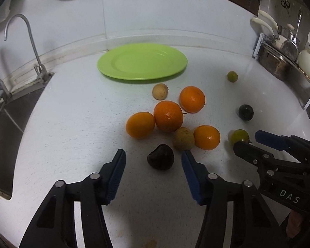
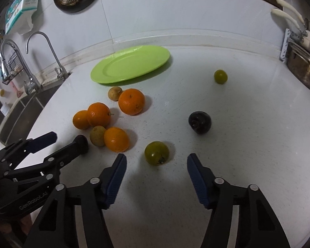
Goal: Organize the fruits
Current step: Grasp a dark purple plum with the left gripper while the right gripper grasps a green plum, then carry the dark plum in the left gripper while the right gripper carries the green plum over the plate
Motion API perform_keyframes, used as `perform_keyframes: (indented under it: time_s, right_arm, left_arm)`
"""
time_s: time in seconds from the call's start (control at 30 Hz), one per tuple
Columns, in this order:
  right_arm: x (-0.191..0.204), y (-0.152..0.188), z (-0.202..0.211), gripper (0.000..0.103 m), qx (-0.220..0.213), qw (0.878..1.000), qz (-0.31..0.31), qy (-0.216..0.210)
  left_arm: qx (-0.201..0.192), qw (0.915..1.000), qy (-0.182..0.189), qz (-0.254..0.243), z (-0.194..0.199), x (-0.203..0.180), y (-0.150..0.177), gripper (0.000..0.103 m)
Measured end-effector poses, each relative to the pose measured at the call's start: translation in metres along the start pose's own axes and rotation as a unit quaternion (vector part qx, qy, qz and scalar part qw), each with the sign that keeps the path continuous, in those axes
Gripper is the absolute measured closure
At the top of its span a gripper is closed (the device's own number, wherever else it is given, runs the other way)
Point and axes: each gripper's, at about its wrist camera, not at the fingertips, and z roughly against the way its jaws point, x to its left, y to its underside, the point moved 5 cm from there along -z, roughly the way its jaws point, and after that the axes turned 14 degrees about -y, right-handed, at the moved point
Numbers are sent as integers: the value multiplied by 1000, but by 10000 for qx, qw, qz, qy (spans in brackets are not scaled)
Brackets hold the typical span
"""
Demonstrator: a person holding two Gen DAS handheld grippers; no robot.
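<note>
— Four oranges [image 1: 168,116] sit bunched mid-surface, right?
— Yes, on the white surface [image 1: 72,124], nearer than the green plate [image 1: 142,61], which lies far back by the wall and holds nothing.
— What else is in that bunch?
— Two brownish fruits: one [image 1: 160,91] just beyond the oranges, near the plate's edge; the other [image 1: 183,138] wedged between two of the near oranges.
— And the dark ones?
— One dark fruit [image 1: 160,156] lies between the left gripper's [image 1: 153,159] fingers, which are spread wide and, from the left wrist view, don't appear to touch it. Another dark fruit [image 2: 199,122] sits to the right, apart from the bunch.
— The green ones?
— A green tomato [image 2: 156,153] rests just ahead of the right gripper [image 2: 156,165], roughly level with the fingertips and slightly left of centre. Those fingers are spread too, gripping nothing. A smaller green fruit [image 2: 220,76] lies far right, well apart from everything.
— Where are the grippers relative to each other?
— Side by side at the near edge, each low over the surface.
— Surroundings?
— A sink with a faucet [image 1: 24,39] on the left, pots [image 1: 274,62] on the right.
</note>
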Motion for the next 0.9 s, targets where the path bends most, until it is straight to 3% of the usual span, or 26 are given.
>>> perform_keyframes:
  time_s: [0.13, 0.33, 0.53, 0.9]
  right_arm:
    - [-1, -2, -8, 53, 94, 10000, 7, -23]
    - [-2, -3, -16, 62, 209, 9997, 3, -84]
    - [-4, -4, -19, 74, 258, 9996, -27, -141]
    - [10, -15, -7, 74, 53, 9998, 103, -167]
  left_arm:
    - [86, 9999, 82, -39, -6, 0, -3, 56]
    - [216, 9994, 253, -110, -14, -5, -4, 73]
    - [206, 9992, 315, -128, -13, -5, -4, 74]
    - [-126, 9992, 349, -170, 8, 7, -19, 74]
